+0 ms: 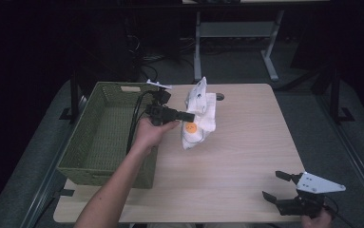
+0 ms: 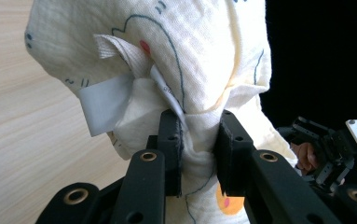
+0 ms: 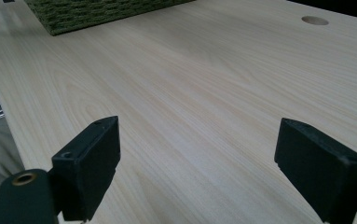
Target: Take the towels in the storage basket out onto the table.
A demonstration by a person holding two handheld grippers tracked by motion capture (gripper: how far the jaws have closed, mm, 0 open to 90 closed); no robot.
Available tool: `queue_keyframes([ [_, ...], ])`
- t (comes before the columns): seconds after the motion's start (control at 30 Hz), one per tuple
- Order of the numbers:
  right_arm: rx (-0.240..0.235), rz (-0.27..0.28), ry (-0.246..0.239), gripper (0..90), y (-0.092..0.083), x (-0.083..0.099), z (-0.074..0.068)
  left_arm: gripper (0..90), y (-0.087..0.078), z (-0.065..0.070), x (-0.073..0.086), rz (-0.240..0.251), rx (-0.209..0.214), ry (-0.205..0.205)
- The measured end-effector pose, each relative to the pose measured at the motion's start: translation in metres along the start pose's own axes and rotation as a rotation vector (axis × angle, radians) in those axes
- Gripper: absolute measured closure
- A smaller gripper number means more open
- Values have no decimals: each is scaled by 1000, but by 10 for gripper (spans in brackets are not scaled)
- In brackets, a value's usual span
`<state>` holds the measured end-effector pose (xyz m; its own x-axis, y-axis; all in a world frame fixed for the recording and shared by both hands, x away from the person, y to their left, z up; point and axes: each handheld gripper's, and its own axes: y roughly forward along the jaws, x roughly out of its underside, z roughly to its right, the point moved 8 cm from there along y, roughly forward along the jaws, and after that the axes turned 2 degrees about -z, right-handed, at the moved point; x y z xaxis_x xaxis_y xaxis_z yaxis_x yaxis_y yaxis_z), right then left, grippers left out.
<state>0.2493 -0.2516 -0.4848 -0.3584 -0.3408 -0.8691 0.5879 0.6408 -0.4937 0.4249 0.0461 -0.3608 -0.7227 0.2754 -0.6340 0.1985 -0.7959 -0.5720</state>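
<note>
A cream-white cloth (image 1: pixel 201 110) with blue line drawings and an orange spot hangs bunched over the middle of the wooden table (image 1: pixel 236 156). My left gripper (image 1: pixel 189 116) is shut on it from the left side. In the left gripper view the two black jaws pinch a fold of the cloth (image 2: pixel 181 51) at the left gripper (image 2: pixel 199 140), beside a white label (image 2: pixel 104 102). My right gripper (image 1: pixel 272 184) stands open at the table's front right, nothing between its jaws. In the right gripper view the right gripper (image 3: pixel 199 158) has bare wood between its wide-apart jaws.
A green woven basket (image 1: pixel 75 156) stands on the table's left side, just left of my left hand; its corner is the basket (image 3: pixel 97 11) in the right gripper view. A cable hole (image 1: pixel 220 96) sits behind the cloth. Desk legs stand beyond the far edge.
</note>
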Motion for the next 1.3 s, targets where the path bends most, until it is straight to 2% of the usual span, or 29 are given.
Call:
queue_keyframes([
  [0.5, -7, -5, 5, 138, 2, 1, -1, 743, 35, 2, -1, -22, 6, -11],
  [0.63, -13, 7, 21, 138, 0, 0, -1, 740, 44, 4, -1, -30, 14, -13],
  [0.9, -22, 16, 22, 138, 0, -1, -2, 741, 71, 9, 1, -55, 27, -13],
  [1.0, -23, 21, 19, 138, 0, -1, -1, 741, 77, 9, 1, -56, 28, -11],
  [1.03, -23, 24, 15, 138, -1, -1, -1, 741, 82, 10, 2, -61, 28, -22],
  [1.2, -26, 22, 13, 138, 0, -1, -1, 740, 93, 9, 4, -76, 18, -17],
  [1.3, -28, 21, 15, 138, -1, 0, -1, 738, 99, 4, 6, -91, -11, -10],
])
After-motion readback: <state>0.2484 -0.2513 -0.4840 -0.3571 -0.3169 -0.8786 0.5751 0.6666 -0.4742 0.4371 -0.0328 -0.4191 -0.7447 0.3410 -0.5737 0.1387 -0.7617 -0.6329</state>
